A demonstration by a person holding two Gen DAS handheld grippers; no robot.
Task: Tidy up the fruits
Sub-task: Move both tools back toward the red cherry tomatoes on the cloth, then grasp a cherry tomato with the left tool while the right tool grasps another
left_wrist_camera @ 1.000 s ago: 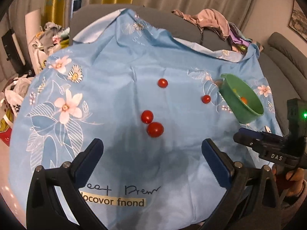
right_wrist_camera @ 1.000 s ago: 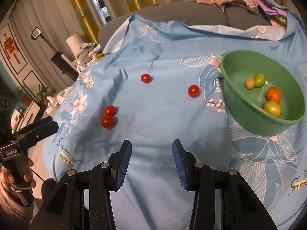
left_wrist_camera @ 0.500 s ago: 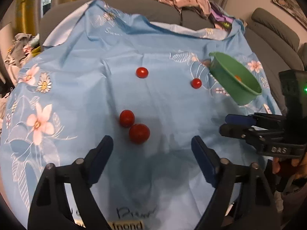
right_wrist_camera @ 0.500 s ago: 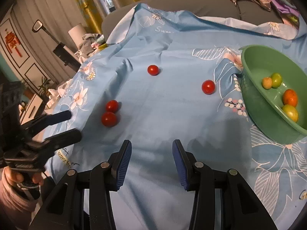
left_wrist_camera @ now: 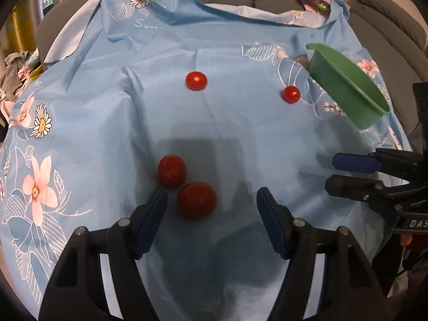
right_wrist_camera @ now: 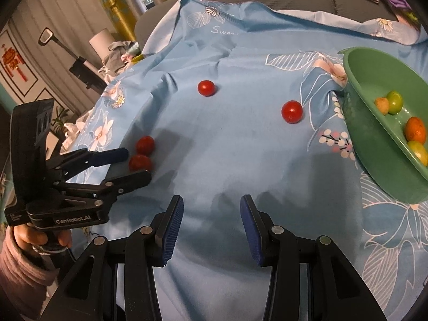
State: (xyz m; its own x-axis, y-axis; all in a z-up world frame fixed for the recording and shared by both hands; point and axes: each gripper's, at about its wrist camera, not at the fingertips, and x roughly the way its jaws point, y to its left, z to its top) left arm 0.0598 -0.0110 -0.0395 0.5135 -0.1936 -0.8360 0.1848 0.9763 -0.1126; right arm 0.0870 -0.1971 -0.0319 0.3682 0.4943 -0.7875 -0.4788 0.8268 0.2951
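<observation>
The left gripper (left_wrist_camera: 211, 203) is released, its blue-padded jaws spread wide and low over the blue floral cloth (left_wrist_camera: 230, 133). The nearest tomato (left_wrist_camera: 196, 200) lies between the jaws, closer to the left pad, with no visible contact. A second tomato (left_wrist_camera: 171, 171) sits just beyond it, touching or nearly touching it, ahead of the left fingertip. In the right wrist view the left gripper (right_wrist_camera: 133, 165) brackets the same pair: the nearest tomato (right_wrist_camera: 140, 162) between the fingers and the second tomato (right_wrist_camera: 145, 145) just outside the far finger.

The right gripper (right_wrist_camera: 211, 211) is also released, jaws parted over bare cloth near the front edge of the cloth, holding nothing. In the left wrist view it (left_wrist_camera: 329, 172) appears at the right edge, fingers pointing inward.

Two further tomatoes lie well apart toward the middle of the cloth: the centre tomato (left_wrist_camera: 196, 80) and the right tomato (left_wrist_camera: 291, 94), the latter near the bowl.

The green bowl (right_wrist_camera: 374, 144) rests tilted at the right edge of the cloth. It contains a small peach-coloured fruit (right_wrist_camera: 382, 105), a green fruit (right_wrist_camera: 394, 101), an orange fruit (right_wrist_camera: 415, 129) and a yellow-green fruit (right_wrist_camera: 419, 152).
</observation>
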